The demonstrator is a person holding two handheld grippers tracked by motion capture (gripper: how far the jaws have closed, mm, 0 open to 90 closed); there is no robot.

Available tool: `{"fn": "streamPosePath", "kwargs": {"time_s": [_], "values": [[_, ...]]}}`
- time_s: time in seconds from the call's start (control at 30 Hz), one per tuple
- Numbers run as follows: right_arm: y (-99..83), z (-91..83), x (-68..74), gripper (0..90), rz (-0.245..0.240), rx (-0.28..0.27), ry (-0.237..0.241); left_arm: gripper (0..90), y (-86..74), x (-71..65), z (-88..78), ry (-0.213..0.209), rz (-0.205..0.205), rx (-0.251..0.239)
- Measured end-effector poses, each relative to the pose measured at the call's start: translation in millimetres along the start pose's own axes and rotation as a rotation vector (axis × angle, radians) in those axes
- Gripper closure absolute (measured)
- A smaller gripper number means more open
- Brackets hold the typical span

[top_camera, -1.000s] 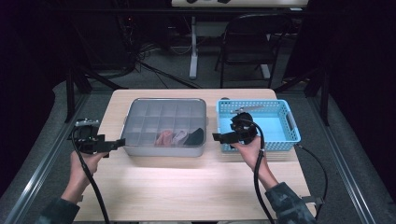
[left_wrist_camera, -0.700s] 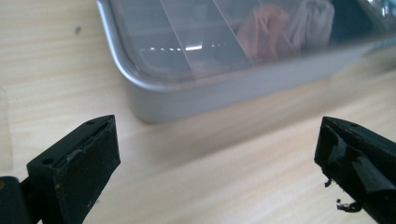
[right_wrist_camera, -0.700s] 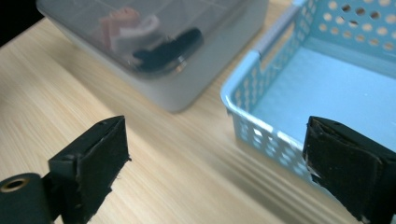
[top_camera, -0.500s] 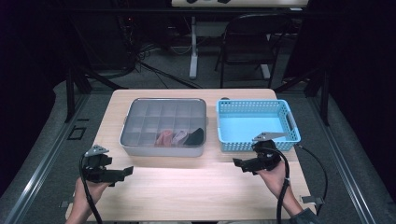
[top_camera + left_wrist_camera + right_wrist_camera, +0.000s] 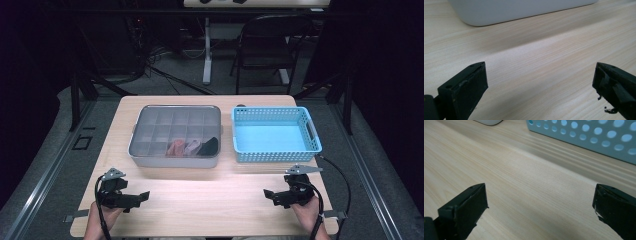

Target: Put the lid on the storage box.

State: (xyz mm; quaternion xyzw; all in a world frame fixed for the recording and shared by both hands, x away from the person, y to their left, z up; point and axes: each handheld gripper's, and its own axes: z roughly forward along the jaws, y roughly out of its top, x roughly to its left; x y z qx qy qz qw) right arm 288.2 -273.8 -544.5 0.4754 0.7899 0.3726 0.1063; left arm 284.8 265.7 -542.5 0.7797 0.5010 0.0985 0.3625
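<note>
My left gripper (image 5: 140, 199) rests low over the wooden table (image 5: 210, 220) near its front left, jaws pointing right. In the left gripper view it (image 5: 540, 82) stands open over bare wood, with the grey tray's wall (image 5: 519, 10) ahead. My right gripper (image 5: 270, 196) sits near the front right, jaws pointing left. Its jaws (image 5: 540, 202) have just been opening and stand wide with nothing between them; the blue basket's perforated wall (image 5: 584, 135) lies ahead.
A grey divided tray (image 5: 175, 161) sits mid-table with pink, white and black soft items (image 5: 192, 146) in its front compartments. A blue basket (image 5: 277, 156) stands to its right. A folding chair (image 5: 270, 50) and table legs stand beyond the far edge.
Both hands drew back from the tray and basket toward the table's near edge and sank lower. The right gripper left the basket's left end.
</note>
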Motion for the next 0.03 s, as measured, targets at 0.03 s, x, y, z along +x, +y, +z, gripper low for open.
{"fn": "streamPosePath", "kwargs": {"time_s": [0.03], "values": [[-1.0,0.4,-0.7,0.0,0.002,0.005,-0.006,0.0,0.0,-0.8,0.2,0.001,0.000,-0.001]]}}
